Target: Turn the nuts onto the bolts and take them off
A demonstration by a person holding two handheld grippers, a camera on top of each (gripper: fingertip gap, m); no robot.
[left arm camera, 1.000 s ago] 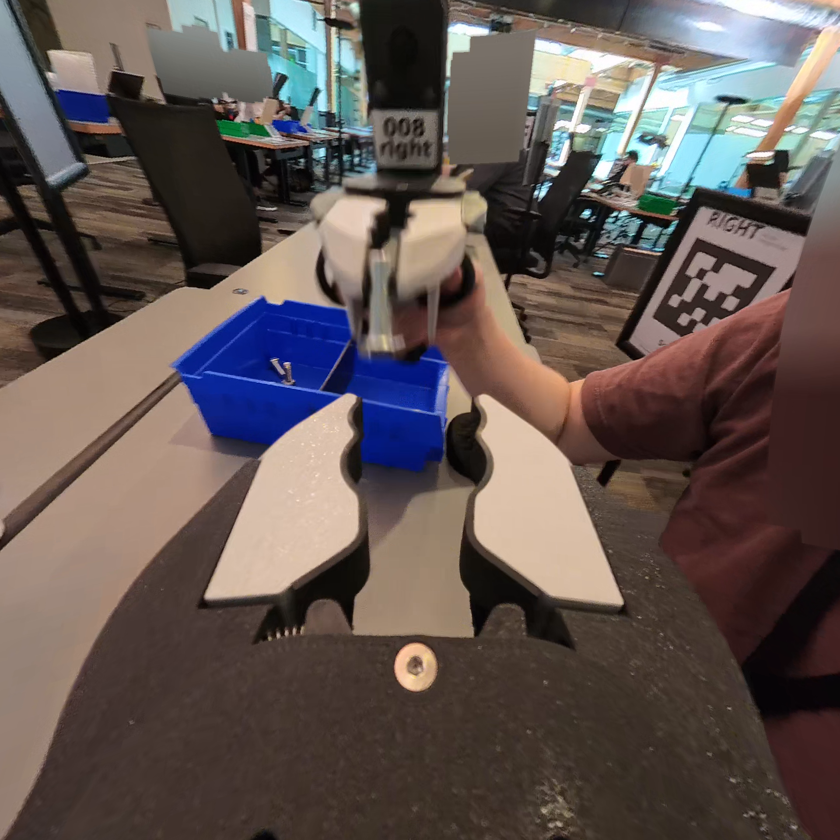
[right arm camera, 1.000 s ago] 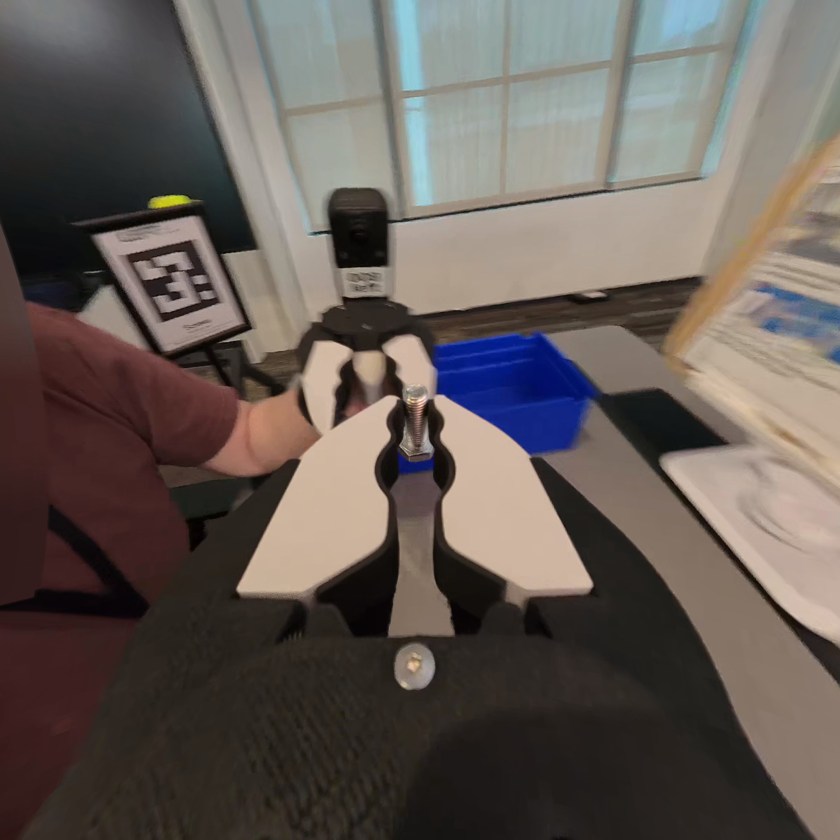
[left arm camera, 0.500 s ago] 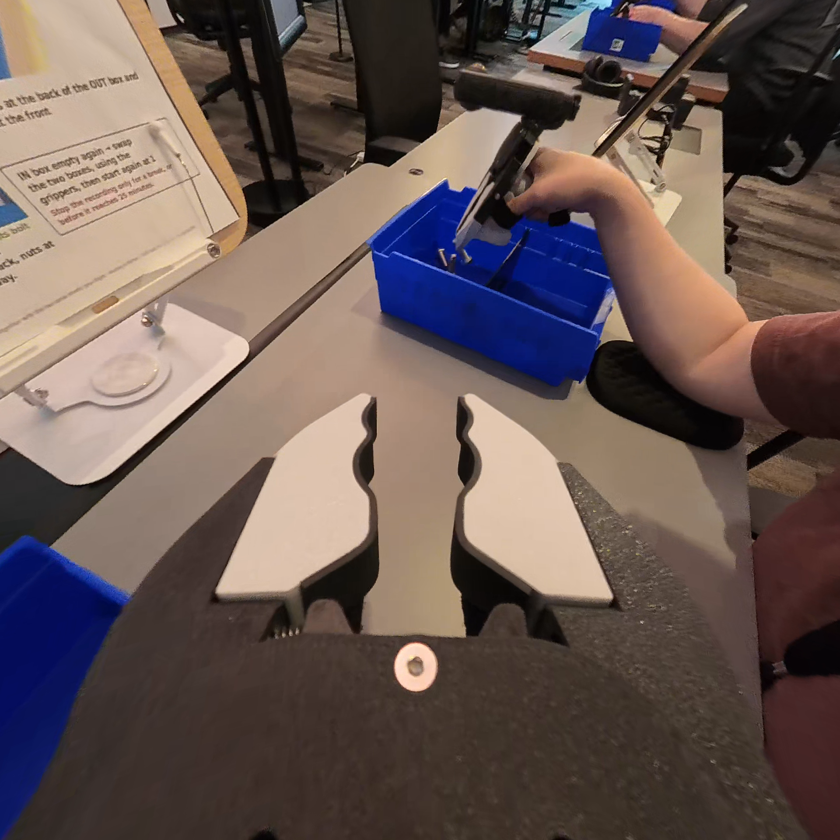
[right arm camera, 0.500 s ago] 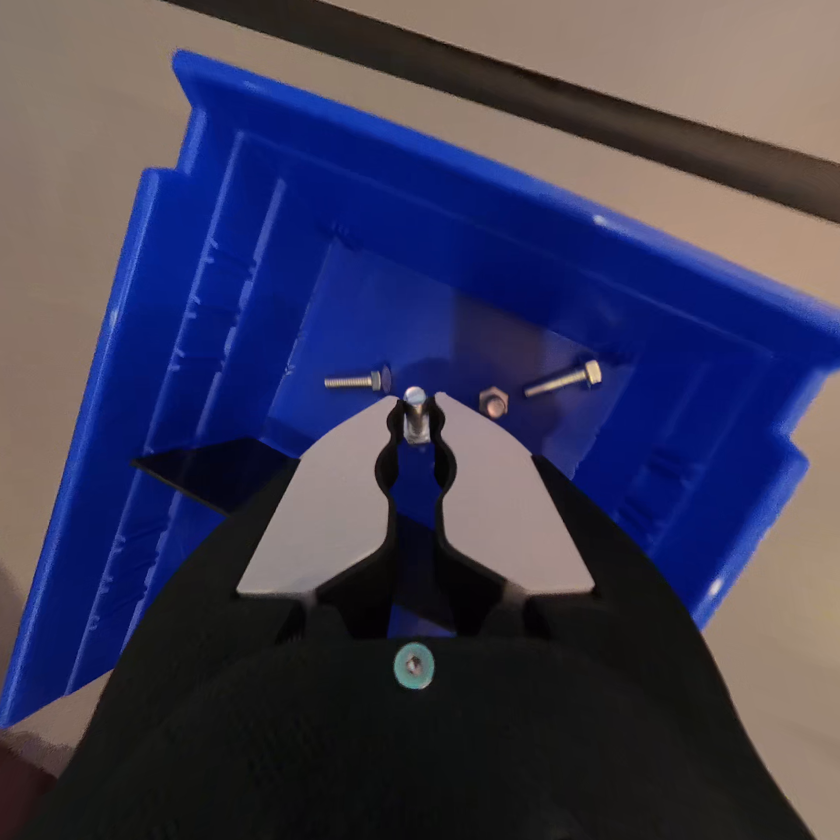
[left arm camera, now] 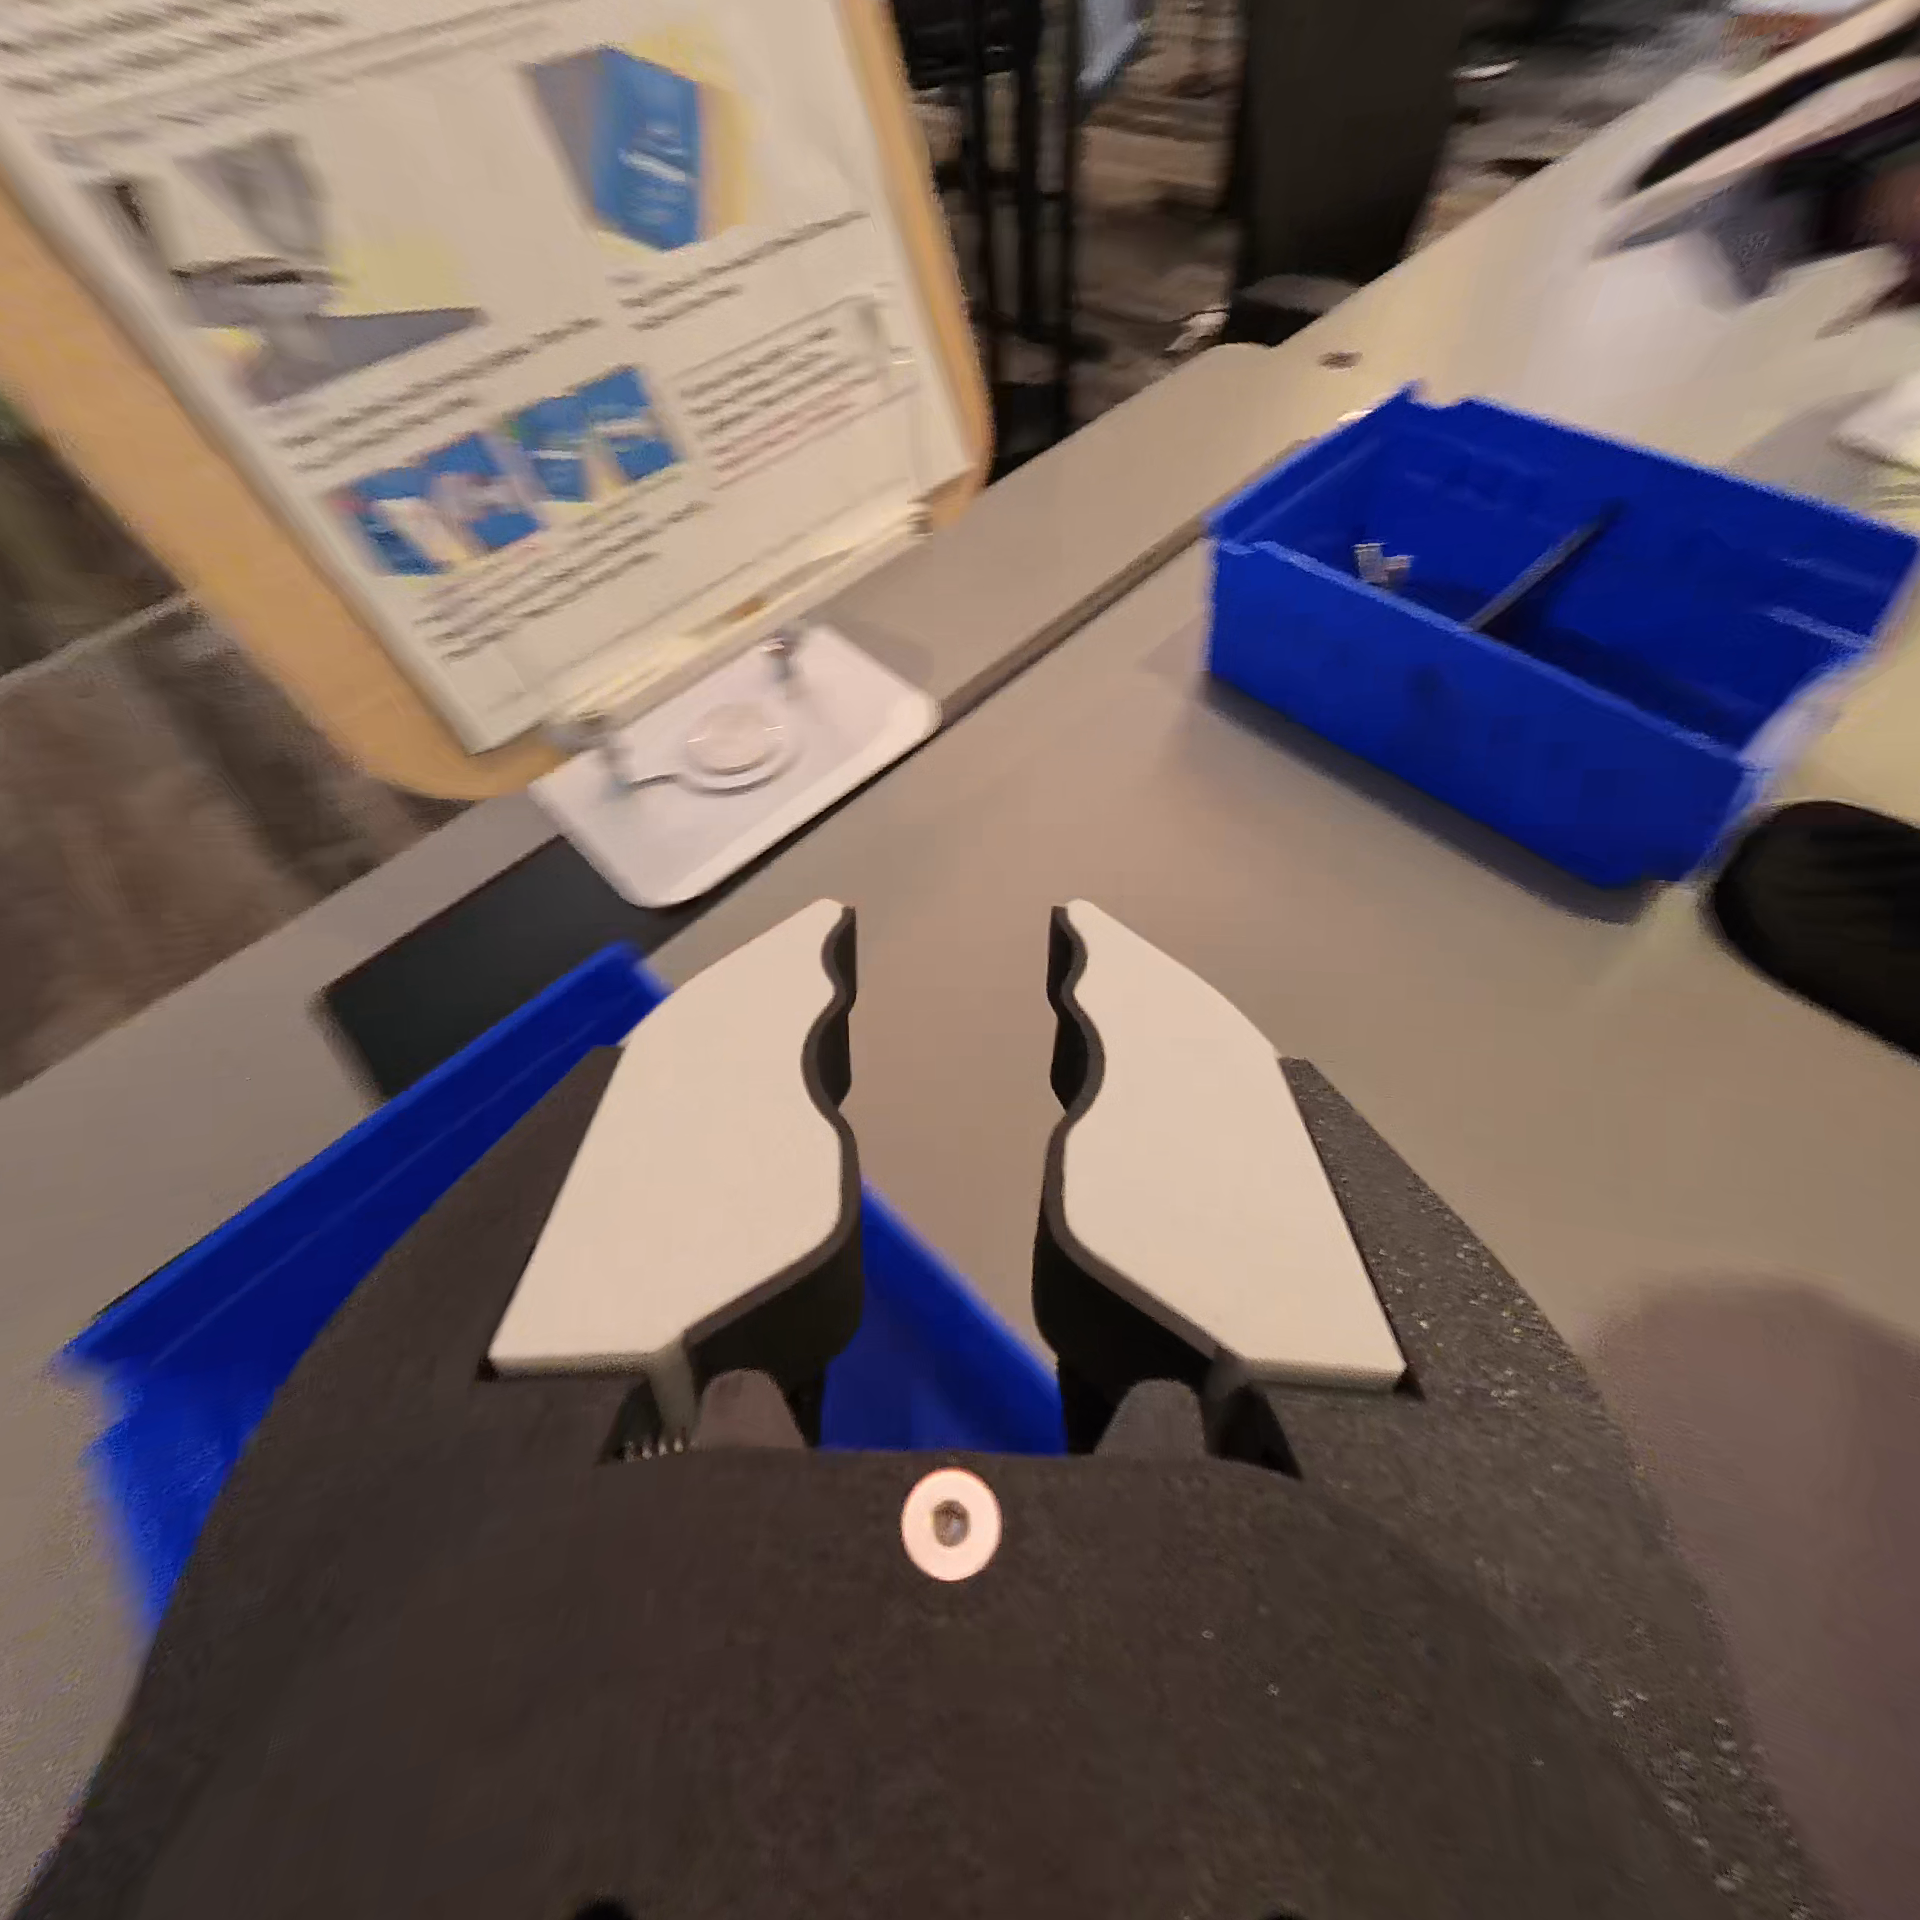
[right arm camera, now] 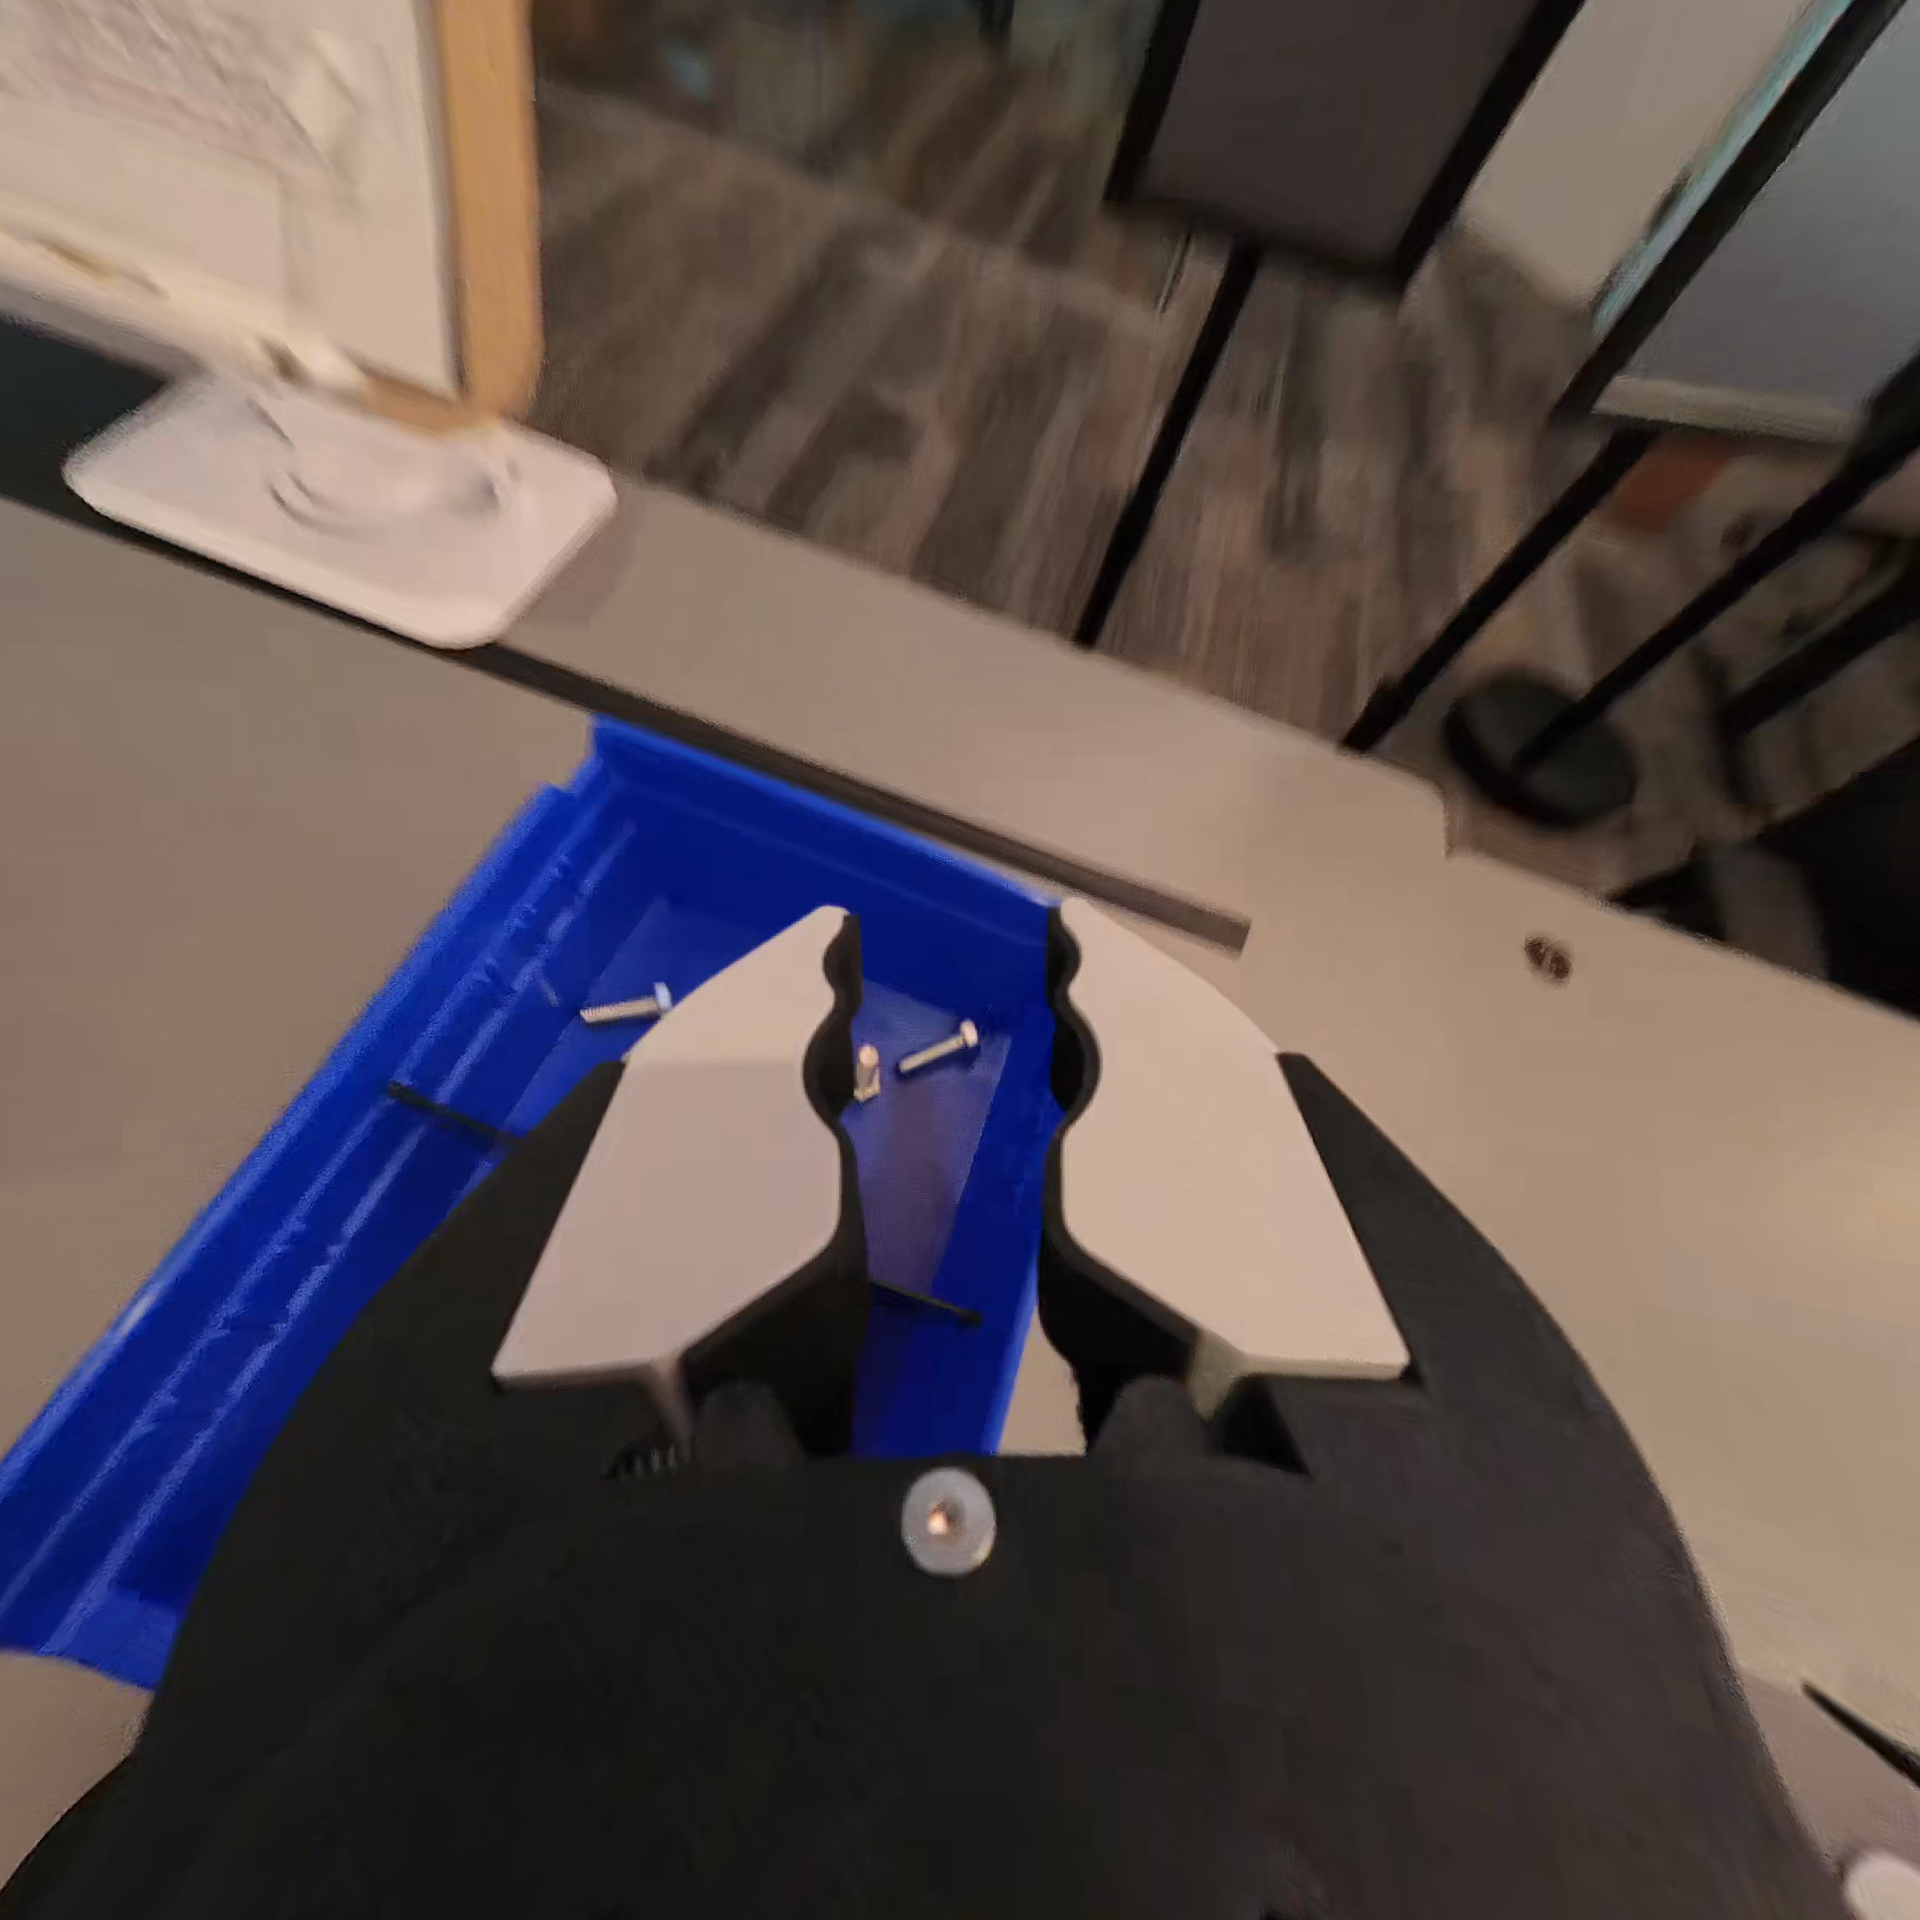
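Observation:
My right gripper (right arm camera: 951,935) is open and empty, held above a blue bin (right arm camera: 343,1226) on the grey table (right arm camera: 260,779). Three silver bolts lie on the bin's floor: one at the left (right arm camera: 623,1006), one upright-looking between my fingers (right arm camera: 865,1070), and one just right of it (right arm camera: 938,1047). My left gripper (left arm camera: 951,920) is open and empty over the table. A second blue bin (left arm camera: 312,1299) lies under its left finger. The first bin, with a black divider, shows far right in the left wrist view (left arm camera: 1507,665), with blurred bolts (left arm camera: 1377,561) in its left compartment.
An instruction board (left arm camera: 468,364) on a white base (left arm camera: 727,758) stands at the table's back left; the base also shows in the right wrist view (right arm camera: 343,509). A black pad (left arm camera: 1818,914) lies right of the far bin. A dark seam (right arm camera: 935,821) runs across the table. About 50 cm separates my left fingertips from my right.
My right gripper has opened and let its bolt go into the bin, then pulled up and back. My left gripper has swung left, over the nearer blue bin.

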